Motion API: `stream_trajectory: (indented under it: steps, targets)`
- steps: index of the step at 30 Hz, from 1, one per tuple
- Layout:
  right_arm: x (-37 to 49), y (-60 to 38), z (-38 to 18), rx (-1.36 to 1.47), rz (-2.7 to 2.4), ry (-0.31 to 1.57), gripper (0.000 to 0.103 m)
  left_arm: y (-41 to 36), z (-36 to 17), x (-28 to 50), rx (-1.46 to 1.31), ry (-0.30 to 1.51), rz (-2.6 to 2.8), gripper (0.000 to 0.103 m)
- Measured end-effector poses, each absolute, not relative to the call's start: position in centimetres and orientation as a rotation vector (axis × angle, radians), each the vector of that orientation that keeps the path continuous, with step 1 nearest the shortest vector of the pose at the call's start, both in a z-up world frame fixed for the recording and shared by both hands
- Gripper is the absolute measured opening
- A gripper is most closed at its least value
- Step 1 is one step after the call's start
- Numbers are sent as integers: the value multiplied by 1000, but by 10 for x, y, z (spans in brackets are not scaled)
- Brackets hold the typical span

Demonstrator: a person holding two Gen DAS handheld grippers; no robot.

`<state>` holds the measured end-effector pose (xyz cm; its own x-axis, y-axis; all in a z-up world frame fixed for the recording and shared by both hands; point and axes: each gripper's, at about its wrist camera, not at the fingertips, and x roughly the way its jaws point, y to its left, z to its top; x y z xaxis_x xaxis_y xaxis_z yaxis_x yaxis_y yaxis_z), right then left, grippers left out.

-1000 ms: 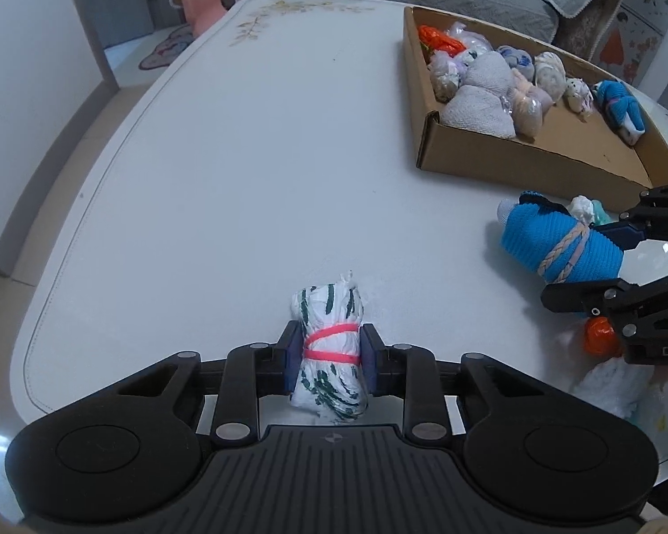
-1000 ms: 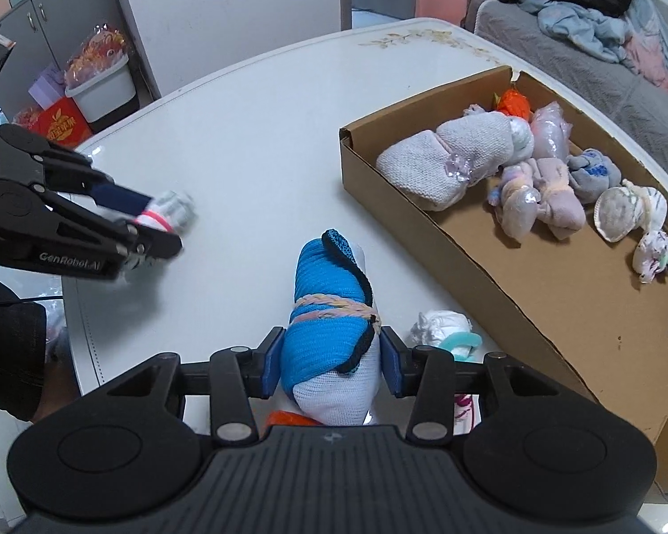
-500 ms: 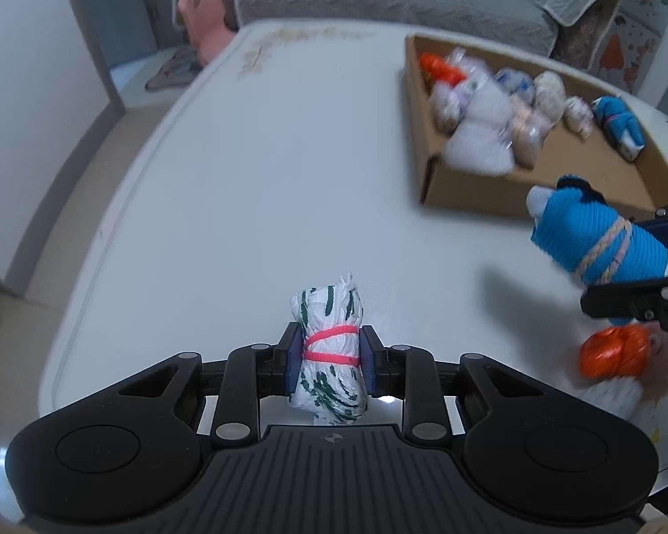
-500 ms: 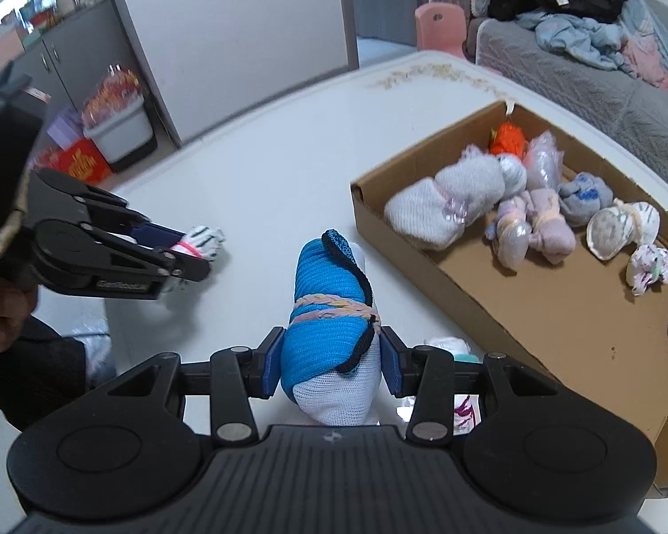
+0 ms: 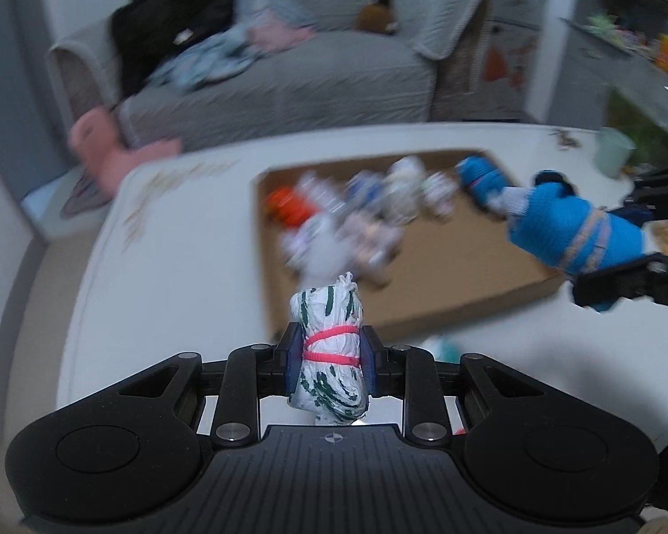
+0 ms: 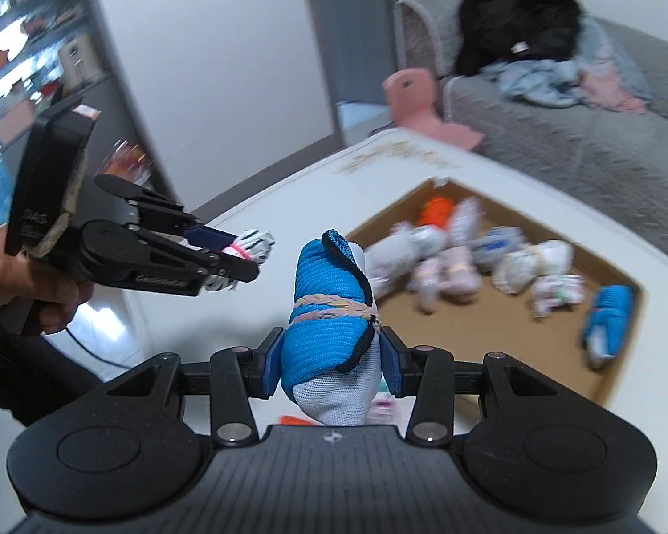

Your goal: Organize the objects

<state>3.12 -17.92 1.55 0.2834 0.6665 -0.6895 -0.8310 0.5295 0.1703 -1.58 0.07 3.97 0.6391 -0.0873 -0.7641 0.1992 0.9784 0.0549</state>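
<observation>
- Cardboard box [image 5: 445, 276] on the white tabletop [image 5: 164, 267] holds blurred sock bundles; left gripper [image 5: 329, 356] jaws clench a white-green bundle [image 5: 329, 347] before it.
- Right view: right gripper [image 6: 331, 358] jaws clamp a blue sock roll [image 6: 329, 311] near the box; grey sofa [image 6: 556, 133] behind.

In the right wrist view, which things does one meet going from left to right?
Left gripper holding the white sock bundle → blue sock bundle in the right gripper → cardboard box.
</observation>
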Motion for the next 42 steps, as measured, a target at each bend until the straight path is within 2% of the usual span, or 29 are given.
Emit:
stream_trajectory:
  steps: [5, 15, 33, 42]
  targets:
    - [63, -206, 21, -207, 883, 759, 40, -37, 60, 20, 204, 806, -267, 32]
    - [112, -212, 11, -227, 799, 735, 40, -85, 48, 91, 245, 801, -353, 33]
    - [153, -190, -51, -408, 823, 873, 40, -99, -46, 147, 109, 919, -327, 33]
    - [166, -171, -74, -469, 861, 887, 40, -94, -66, 145, 210, 894, -278, 33]
